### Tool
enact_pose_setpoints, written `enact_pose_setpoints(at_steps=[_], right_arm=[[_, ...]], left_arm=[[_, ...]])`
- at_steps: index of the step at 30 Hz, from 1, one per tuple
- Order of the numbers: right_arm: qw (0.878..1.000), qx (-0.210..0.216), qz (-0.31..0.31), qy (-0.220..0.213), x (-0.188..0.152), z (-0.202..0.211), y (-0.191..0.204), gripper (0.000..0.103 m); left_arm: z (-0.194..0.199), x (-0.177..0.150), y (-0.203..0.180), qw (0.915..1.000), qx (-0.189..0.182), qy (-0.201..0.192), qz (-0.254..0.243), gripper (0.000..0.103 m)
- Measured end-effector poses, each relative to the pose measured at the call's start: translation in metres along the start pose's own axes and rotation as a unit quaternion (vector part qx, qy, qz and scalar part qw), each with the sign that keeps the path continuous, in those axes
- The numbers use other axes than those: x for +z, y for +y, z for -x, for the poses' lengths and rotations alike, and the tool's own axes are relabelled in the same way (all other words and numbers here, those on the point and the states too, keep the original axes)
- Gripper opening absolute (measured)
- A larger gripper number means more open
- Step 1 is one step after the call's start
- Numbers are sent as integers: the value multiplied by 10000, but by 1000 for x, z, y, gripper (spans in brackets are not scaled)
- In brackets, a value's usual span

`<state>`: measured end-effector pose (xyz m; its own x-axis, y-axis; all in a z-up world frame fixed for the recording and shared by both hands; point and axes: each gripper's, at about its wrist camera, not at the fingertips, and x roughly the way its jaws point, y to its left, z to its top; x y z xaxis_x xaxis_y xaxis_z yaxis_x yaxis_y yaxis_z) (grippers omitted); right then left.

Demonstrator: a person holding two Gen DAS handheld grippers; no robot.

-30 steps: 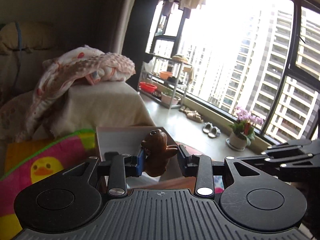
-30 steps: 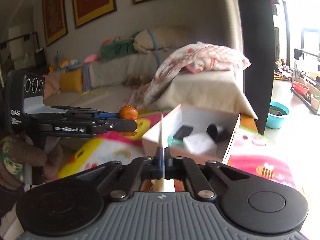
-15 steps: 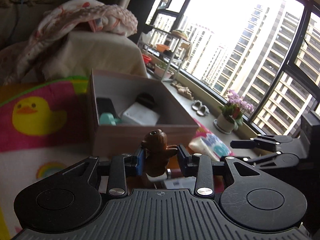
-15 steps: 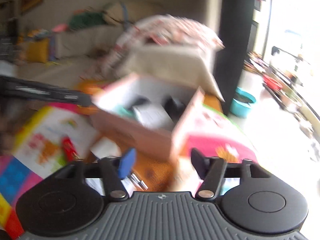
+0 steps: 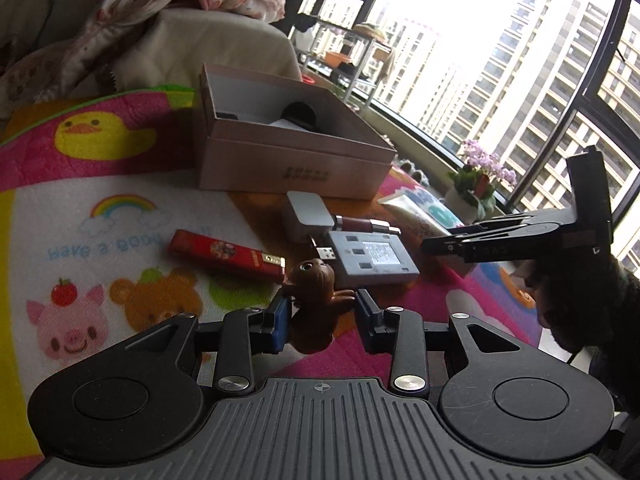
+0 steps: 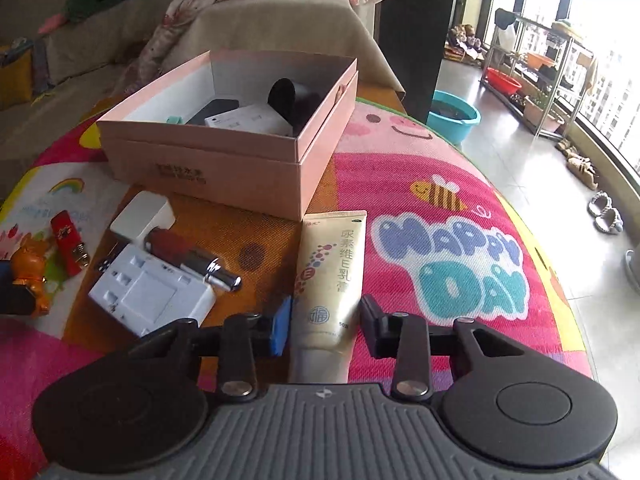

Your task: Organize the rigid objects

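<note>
My left gripper [image 5: 320, 316] is shut on a small brown animal figurine [image 5: 314, 296], held low over the play mat; the figurine also shows in the right wrist view [image 6: 28, 268]. My right gripper [image 6: 325, 326] is open, its fingers on either side of a cream tube [image 6: 330, 276] lying on the mat. The open pink box [image 6: 224, 160] holds a black cylinder [image 6: 288, 98], a white box and a dark flat item. It also shows in the left wrist view [image 5: 288, 156].
On the mat in front of the box lie a white charger [image 6: 142, 216], a white device with a screen [image 6: 148, 294], a dark red and silver tube [image 6: 192, 254] and a red lighter [image 5: 226, 254]. A sofa with a blanket stands behind.
Both grippers have dropped toward the mat. The right gripper opened, letting go of a thin card, and now straddles the cream tube. The left still holds the figurine.
</note>
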<state>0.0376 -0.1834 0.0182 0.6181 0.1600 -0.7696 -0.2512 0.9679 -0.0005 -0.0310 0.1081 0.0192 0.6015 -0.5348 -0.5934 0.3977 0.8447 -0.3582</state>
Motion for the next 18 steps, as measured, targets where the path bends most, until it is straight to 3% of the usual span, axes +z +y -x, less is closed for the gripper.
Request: enact_pose_setpoints(at_steps=[4, 8, 9, 12, 18], right_arm=[[9993, 359, 28, -29, -9, 35, 5, 36], [9967, 655, 185, -439, -5, 81, 16, 35], [9954, 733, 227, -571, -1, 92, 19, 29], [9905, 1028, 283, -872, 17, 112, 29, 0], [9827, 1129, 312, -1434, 54, 123, 39, 0]], left_arm=[[4, -1, -2, 10000, -29, -71, -37, 38], [14, 5, -5, 9995, -132, -273, -43, 38], [17, 12, -6, 9992, -146, -360, -74, 38], [25, 38, -10, 9972, -46, -702, -271, 38], [34, 82, -13, 9930, 94, -1132, -317, 38]])
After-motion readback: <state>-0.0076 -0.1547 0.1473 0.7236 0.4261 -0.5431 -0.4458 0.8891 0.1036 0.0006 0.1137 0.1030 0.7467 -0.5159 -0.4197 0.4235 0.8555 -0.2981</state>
